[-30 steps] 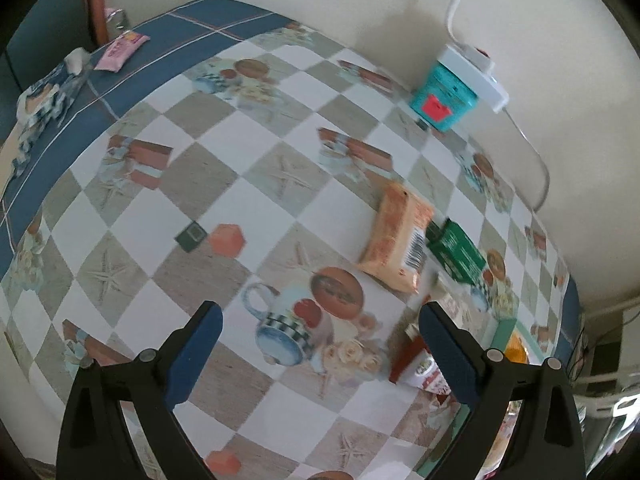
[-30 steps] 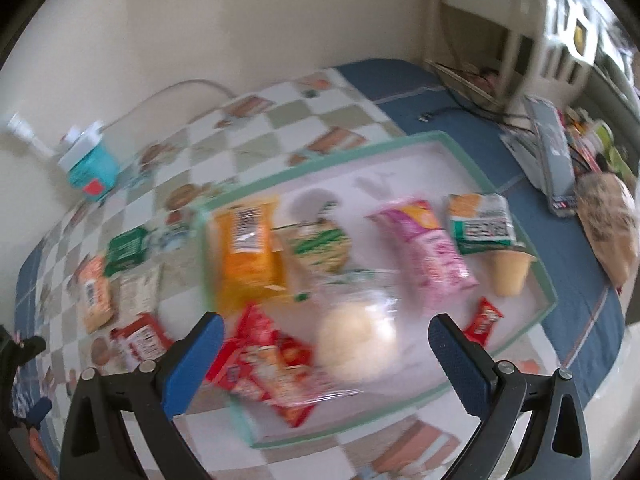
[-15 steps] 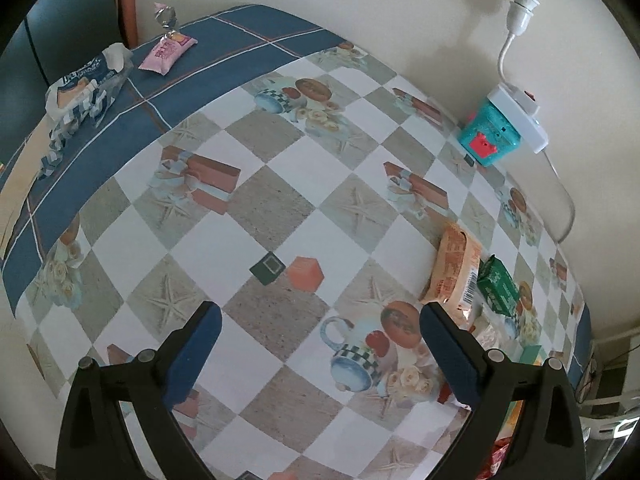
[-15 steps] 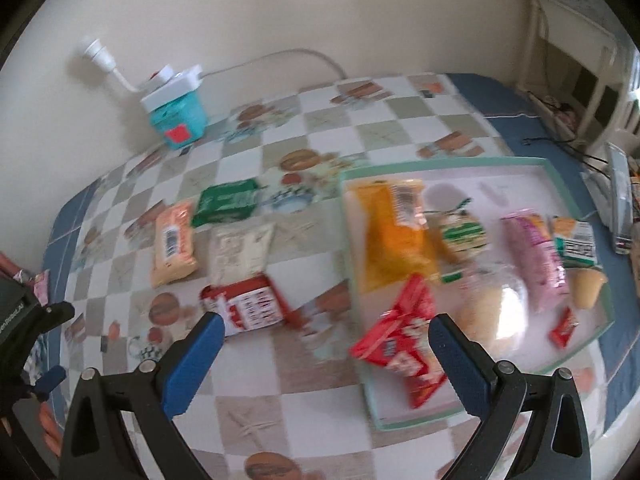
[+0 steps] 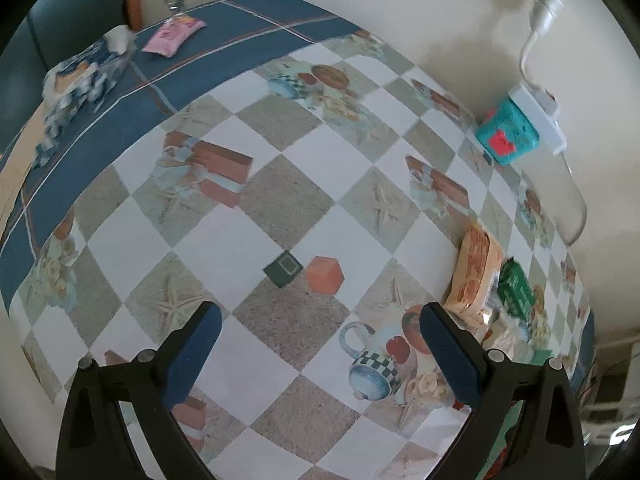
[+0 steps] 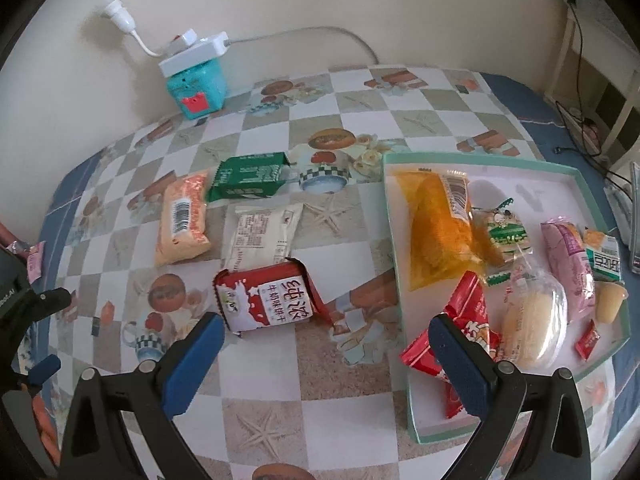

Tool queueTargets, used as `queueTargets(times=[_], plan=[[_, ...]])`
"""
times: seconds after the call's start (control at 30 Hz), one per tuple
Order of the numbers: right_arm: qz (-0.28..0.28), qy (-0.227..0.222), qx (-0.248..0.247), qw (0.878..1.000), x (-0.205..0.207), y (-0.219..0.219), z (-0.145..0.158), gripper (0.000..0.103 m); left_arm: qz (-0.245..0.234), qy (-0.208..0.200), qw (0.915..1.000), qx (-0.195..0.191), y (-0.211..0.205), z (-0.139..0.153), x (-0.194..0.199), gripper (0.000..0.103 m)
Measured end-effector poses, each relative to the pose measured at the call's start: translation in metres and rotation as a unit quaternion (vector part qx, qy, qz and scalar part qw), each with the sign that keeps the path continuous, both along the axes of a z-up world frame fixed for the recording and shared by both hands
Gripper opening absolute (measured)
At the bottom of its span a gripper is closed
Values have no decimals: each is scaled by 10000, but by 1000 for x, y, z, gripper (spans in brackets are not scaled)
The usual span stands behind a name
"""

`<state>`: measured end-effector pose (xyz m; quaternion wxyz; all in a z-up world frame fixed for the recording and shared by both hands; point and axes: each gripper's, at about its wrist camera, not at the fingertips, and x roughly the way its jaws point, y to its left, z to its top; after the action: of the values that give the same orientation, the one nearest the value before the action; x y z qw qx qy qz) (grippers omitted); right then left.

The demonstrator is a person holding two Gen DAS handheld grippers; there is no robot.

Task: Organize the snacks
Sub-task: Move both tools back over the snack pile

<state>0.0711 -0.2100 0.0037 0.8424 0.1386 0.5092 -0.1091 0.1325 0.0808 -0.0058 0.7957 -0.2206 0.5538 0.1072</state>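
Right wrist: right gripper (image 6: 325, 354) jaws wide, empty; red-white biscuit pack (image 6: 267, 303) to be straddled squarely
Left wrist: left gripper (image 5: 319, 343) jaws wide, empty

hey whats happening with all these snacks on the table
A person with a gripper in each hand is sorting snacks. Both the left gripper and right gripper are open and hold nothing. Four packets lie loose on the tablecloth: red, white, orange and green. The tray beside them holds several more.
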Motion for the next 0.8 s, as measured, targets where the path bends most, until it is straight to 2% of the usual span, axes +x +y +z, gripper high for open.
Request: queueTargets(times=[0.13, 0.27, 0.57, 0.8], plan=[[78, 50, 105, 9999, 7, -2, -7, 103, -363, 116, 9992, 144, -17, -8, 9, 100], [55, -64, 14, 10000, 13, -7, -3, 103, -720, 277, 9970, 23, -33, -19, 19, 99], [309, 17, -144, 9994, 29, 2, -8, 103, -884, 197, 9957, 216, -50, -12, 38, 99], [669, 61, -193, 9976, 36, 23, -15, 103, -1071, 477, 9920, 458, -59, -26, 46, 99]])
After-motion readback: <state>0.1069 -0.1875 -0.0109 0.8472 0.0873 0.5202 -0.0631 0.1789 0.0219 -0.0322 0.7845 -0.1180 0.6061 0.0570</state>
